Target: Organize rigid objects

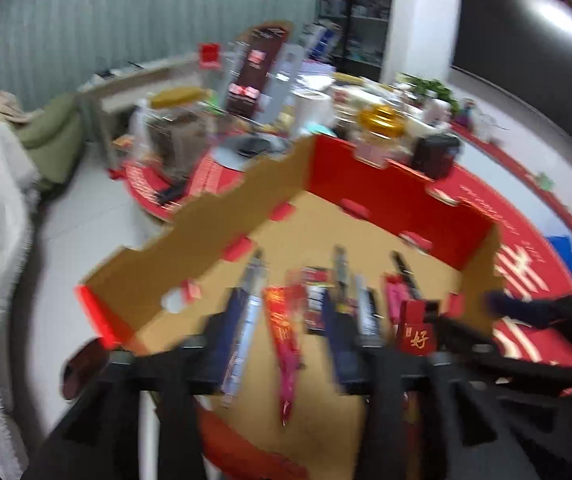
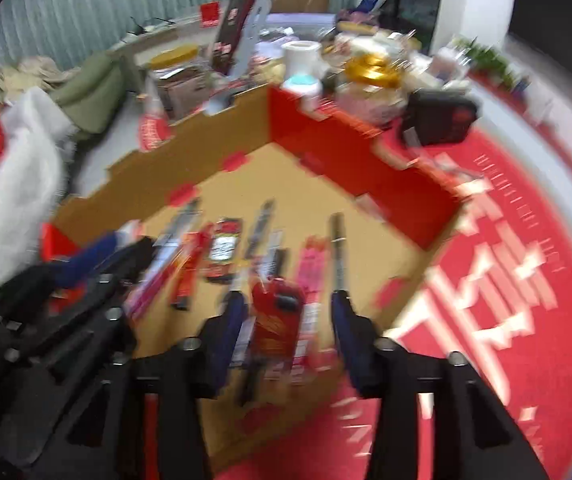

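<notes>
Left wrist view: motion blur smears everything. The left gripper (image 1: pixel 292 316) hangs over the open cardboard box (image 1: pixel 189 224), its fingers apart around nothing. On the box floor lie roughly seven long packaged items (image 1: pixel 283 336); blur hides their print. The right gripper (image 1: pixel 534 312) enters at the right edge.

Right wrist view: the right gripper (image 2: pixel 286 300) has its fingers apart over a red packet (image 2: pixel 275 320) in the box (image 2: pixel 157 172), contact unclear. Only here does the red bench (image 2: pixel 506 280) show large white characters.

Matt brown cardboard box (image 1: pixel 213 216) (red-coated outside); shiny gold metal lid (image 1: pixel 380 119); matt black plastic tool (image 2: pixel 286 316).
</notes>
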Demonstrator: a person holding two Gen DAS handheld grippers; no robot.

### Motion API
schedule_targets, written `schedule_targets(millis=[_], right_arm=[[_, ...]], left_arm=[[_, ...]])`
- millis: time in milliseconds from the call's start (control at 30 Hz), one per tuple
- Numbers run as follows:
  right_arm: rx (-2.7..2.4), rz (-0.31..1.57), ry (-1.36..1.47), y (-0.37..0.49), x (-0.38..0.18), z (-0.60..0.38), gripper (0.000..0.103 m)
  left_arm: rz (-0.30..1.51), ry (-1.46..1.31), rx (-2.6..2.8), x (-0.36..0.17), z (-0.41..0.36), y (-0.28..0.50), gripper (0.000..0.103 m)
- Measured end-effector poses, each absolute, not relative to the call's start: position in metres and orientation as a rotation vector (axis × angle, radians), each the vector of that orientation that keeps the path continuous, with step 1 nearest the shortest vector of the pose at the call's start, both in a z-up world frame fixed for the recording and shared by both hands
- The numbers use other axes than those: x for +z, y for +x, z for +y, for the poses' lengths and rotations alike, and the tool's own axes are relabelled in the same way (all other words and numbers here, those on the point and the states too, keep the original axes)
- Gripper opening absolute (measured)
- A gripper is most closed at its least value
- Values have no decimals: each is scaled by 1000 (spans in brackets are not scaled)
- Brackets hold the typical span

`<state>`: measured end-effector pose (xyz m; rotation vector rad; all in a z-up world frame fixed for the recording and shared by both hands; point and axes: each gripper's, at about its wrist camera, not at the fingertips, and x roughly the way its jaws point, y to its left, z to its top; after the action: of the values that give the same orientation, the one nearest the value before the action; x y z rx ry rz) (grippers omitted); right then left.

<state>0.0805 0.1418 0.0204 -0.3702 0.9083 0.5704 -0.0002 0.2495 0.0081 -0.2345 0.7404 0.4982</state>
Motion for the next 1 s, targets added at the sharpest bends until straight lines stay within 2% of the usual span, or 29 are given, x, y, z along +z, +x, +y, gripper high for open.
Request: schedule_targets(millis=[33, 67, 100, 133, 167, 1000], right_arm=[[564, 880, -374, 79, 25, 138, 70], [576, 863, -364, 79, 29, 133, 81], [589, 857, -344, 79, 34, 126, 88], [593, 856, -329, 79, 37, 122, 99], [599, 852, -315, 78, 40, 118, 102], [640, 897, -272, 63, 54, 110, 102]], left_arm=[[721, -241, 531, 10, 254, -4, 85], [707, -253, 536, 11, 257, -7, 93], [696, -271, 533, 13, 261, -11, 97], [697, -287, 533, 16, 264, -13, 103], [702, -297, 528, 18, 266, -16, 103], [777, -302, 545, 21, 253, -27, 103]])
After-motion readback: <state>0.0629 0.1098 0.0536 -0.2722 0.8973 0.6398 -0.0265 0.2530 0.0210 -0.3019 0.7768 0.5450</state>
